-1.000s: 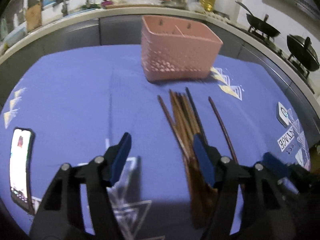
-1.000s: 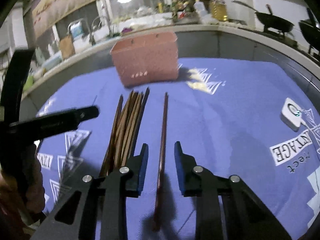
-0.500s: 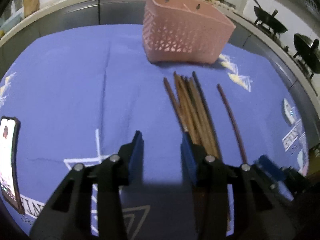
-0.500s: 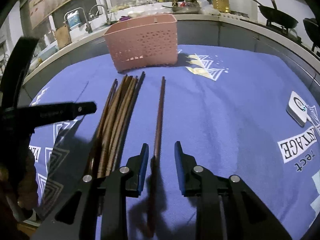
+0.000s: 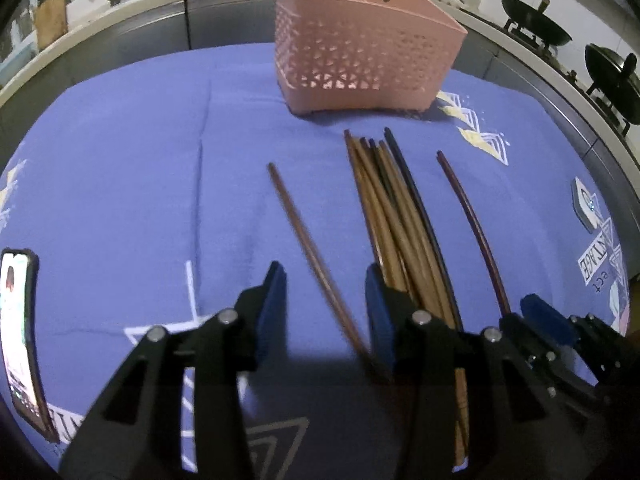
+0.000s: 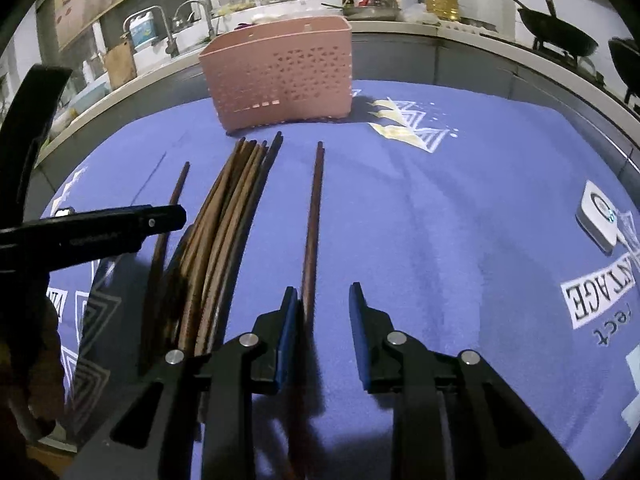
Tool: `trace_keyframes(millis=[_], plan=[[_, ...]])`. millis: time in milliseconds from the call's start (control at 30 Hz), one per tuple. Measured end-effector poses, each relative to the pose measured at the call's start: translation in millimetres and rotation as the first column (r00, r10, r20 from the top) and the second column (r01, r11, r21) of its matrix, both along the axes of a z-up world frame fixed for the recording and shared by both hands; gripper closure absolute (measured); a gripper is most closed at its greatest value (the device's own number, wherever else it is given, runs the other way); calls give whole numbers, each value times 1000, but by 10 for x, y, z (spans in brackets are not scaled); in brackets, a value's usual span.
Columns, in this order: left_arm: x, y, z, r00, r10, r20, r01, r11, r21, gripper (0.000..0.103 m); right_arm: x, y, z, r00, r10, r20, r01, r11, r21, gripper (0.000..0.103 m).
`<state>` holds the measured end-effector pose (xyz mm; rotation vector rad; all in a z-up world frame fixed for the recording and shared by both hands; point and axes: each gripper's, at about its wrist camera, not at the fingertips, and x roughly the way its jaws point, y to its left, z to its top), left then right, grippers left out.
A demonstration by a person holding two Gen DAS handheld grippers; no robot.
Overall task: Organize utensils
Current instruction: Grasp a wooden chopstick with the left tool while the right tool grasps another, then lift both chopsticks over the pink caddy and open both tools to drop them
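A pink perforated basket (image 5: 360, 52) stands at the far side of the blue cloth; it also shows in the right wrist view (image 6: 280, 72). A bundle of brown chopsticks (image 5: 396, 216) lies in front of it. One single chopstick (image 5: 308, 248) lies apart on the left and runs between the open jaws of my left gripper (image 5: 326, 312). Another single chopstick (image 6: 314, 216) lies right of the bundle (image 6: 224, 224) and runs between the open jaws of my right gripper (image 6: 323, 328), close to its left finger. Neither gripper grips anything.
A phone (image 5: 18, 328) lies at the cloth's left edge. A small white device (image 6: 600, 220) lies on the right. My left gripper's arm (image 6: 92, 232) crosses the left of the right wrist view. Counter, sink and woks lie behind.
One chopstick has come away from the bundle to the left and now lies between my left jaws, which narrowed from wide open. My right gripper opened wider and stayed over the right chopstick.
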<state>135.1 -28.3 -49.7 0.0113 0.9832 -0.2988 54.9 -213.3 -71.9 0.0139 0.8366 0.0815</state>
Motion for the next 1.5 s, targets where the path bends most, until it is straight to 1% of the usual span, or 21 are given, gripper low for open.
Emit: trace_keyframes(millis=[67,100,133,200,300,367,500,567,600,633,667,767,800,867,967,1000,1067,1167,1267,1367,1500], plan=[[41,-4,-2,1000,-6,11,5,1000,18,62,41,17,-1,1000,7,0,-7,1000,-19,76],[56,-3,0,1000,-12,15,11,1000,26,64,61,13,-5,1000,9,-2,-9,1000,-23,76],[98,2,3,1000,-21,20,20,999,42,70,104,-10,1,1000,12,-8,-12,1000,-24,76],[171,29,8,999,-40,14,39,998,49,77,204,-81,20,999,21,-31,-21,1000,-7,76],[251,130,35,996,-79,-27,80,997,8,78,485,-157,86,992,69,-108,-66,997,31,76],[273,167,40,996,-81,-41,82,997,6,77,657,-159,108,985,98,-139,-93,995,45,76],[282,260,42,997,-67,-46,67,998,-3,69,1022,-70,156,973,140,-181,-145,989,-12,76],[309,232,39,997,-62,-34,62,998,4,69,1178,3,167,967,168,-193,-180,982,-48,76],[324,188,38,997,-69,-26,70,997,12,71,1219,25,174,962,180,-204,-194,980,-47,76],[332,158,32,997,-80,-19,80,997,13,86,1263,55,182,954,205,-218,-218,975,-42,86],[356,115,19,995,-94,-12,95,995,23,93,1303,83,187,943,238,-232,-249,968,-20,95],[461,53,15,993,-121,-13,121,993,-2,98,1337,105,209,935,256,-246,-264,965,-1,98],[487,59,25,992,-125,-23,125,992,-25,98,1323,96,228,934,268,-238,-271,962,21,98],[485,99,126,992,-130,4,130,989,-64,98,1251,59,342,943,274,-187,-267,962,64,98],[390,154,409,985,-143,92,153,983,-101,98,1038,3,635,964,263,-51,-258,963,84,98],[362,168,488,983,-146,112,159,981,-111,98,942,-21,768,967,255,12,-255,963,90,98],[279,200,724,972,-155,175,179,975,-132,98,833,-66,972,964,243,104,-254,961,107,98],[191,264,1022,956,-156,248,199,967,-160,98,596,-77,1258,939,221,265,-263,955,138,98],[123,304,1311,936,-146,320,214,959,-188,98,507,-66,1505,906,181,383,-258,953,159,98],[108,320,1618,911,-138,389,233,950,-207,98,541,-93,1780,881,147,450,-250,951,180,98],[159,356,2035,875,-128,467,253,943,-215,98,730,-86,2238,839,136,527,-270,945,186,98]])
